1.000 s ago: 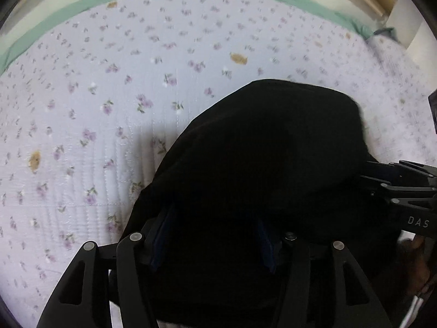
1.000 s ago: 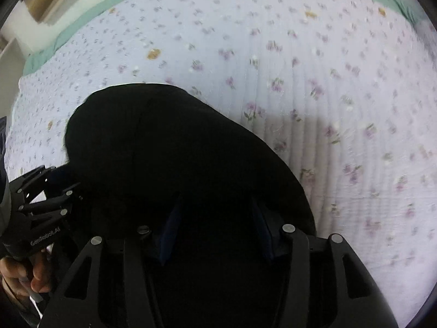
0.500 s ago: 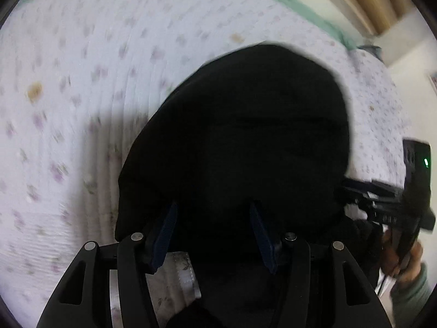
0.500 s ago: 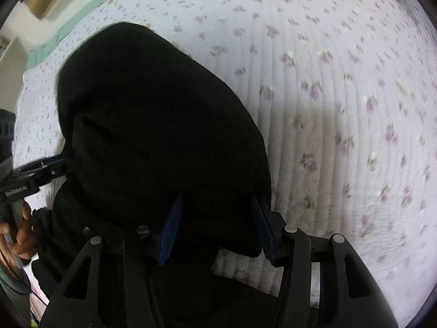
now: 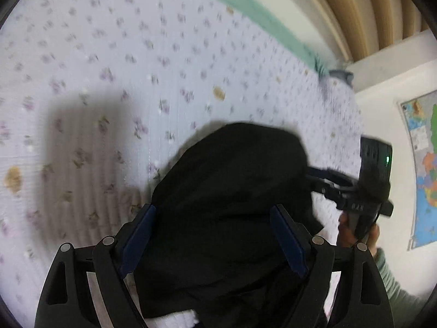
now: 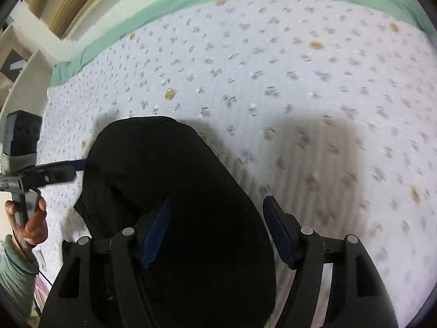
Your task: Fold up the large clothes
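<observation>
Black cloth, the large garment (image 5: 232,205), lies bunched on the quilt with small flowers (image 5: 109,68), close to the near edge and between the two tools. A second ago both tools were clamped on this garment with their blue pads pressed into the fabric; now both are letting go. The left gripper (image 5: 215,235) has jaws that are opening: the pads stand wide on each side of the cloth, which is between them but seems not pinched any more. The right gripper (image 6: 218,232) is opening too; its left pad lies against the fabric and its right pad is already over the bare quilt, so the edge of the garment is only partly between them. Compared with half a second ago, the garment looks lower and more settled on the quilt. I judge that one fold was just laid down and released. The shape is rounded and not yet a tidy rectangle, so more folding or smoothing is probably needed. The person's hand (image 6: 30,221) holds the handle of the left tool.
</observation>
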{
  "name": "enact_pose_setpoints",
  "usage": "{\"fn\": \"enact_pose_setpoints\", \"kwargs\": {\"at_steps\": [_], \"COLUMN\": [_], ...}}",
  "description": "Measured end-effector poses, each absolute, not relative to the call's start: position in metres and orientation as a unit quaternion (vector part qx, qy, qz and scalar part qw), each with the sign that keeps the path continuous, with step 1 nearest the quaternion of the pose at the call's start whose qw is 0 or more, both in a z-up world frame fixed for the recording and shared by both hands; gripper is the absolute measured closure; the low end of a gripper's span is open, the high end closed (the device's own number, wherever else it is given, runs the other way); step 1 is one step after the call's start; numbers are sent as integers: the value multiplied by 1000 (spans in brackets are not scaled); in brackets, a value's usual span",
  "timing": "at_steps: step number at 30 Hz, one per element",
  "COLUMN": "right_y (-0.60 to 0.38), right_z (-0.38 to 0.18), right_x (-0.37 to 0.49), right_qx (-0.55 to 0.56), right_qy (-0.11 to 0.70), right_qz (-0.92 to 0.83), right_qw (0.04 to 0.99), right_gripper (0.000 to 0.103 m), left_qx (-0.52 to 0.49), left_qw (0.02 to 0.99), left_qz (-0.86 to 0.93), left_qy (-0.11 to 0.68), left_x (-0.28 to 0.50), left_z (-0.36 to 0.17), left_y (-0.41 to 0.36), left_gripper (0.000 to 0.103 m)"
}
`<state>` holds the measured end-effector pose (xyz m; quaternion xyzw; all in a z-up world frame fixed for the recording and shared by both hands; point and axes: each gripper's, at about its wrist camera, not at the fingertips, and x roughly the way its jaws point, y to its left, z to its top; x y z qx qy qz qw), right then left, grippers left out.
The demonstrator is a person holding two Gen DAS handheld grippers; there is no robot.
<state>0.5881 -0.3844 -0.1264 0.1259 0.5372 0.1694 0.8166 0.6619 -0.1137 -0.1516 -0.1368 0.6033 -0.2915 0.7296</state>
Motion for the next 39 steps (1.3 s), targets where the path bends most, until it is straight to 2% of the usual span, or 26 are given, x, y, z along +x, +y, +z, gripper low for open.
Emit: {"fn": "enact_pose_setpoints", "kwargs": {"at_steps": [1, 4, 5, 6, 7, 8, 9, 10, 11, 18, 24, 29, 32, 35, 39], "right_y": [-381, -367, -364, -362, -353, -349, -344, -347, -354, -361, -332, -318, -309, -297, -299], "right_z": [-137, -172, -176, -173, -170, -162, -158, -147, -136, -38, -5, -23, -57, -109, -138], "right_x": [597, 606, 604, 603, 602, 596, 590, 581, 572, 454, 350, 273, 228, 199, 176], "right_qx": [130, 166, 168, 167, 160, 143, 127, 114, 109, 72, 37, 45, 47, 45, 55], "right_qy": [551, 588, 585, 579, 574, 568, 559, 546, 534, 439, 416, 429, 461, 517, 558], "right_qz": [174, 178, 178, 181, 185, 188, 182, 180, 181, 207, 210, 207, 207, 195, 170], "right_qw": [806, 771, 773, 777, 782, 789, 799, 811, 818, 871, 884, 878, 861, 832, 811], "right_gripper": [25, 18, 17, 20, 39, 52, 75, 83, 84, 85, 85, 85, 81, 77, 74], "left_qx": [-136, -170, -185, -188, -188, -181, -155, -146, -149, -106, -48, -23, -11, -36, -56], "left_qw": [729, 724, 724, 729, 730, 733, 752, 761, 767, 809, 819, 809, 795, 767, 760], "left_qz": [-284, -243, -245, -253, -266, -277, -270, -269, -275, -339, -351, -338, -290, -261, -240], "left_qy": [608, 623, 618, 607, 601, 594, 581, 571, 559, 470, 452, 480, 533, 585, 601], "left_x": [662, 664, 661, 655, 651, 646, 638, 632, 623, 513, 399, 327, 287, 257, 227], "left_z": [-161, -193, -194, -191, -189, -186, -177, -170, -161, -57, -21, -39, -80, -125, -132], "left_y": [-114, -98, -99, -99, -100, -104, -106, -108, -107, -89, -89, -94, -88, -79, -63], "left_gripper": [17, 19, 19, 25, 36, 63, 74, 78, 83, 83, 83, 82, 72, 72, 72]}}
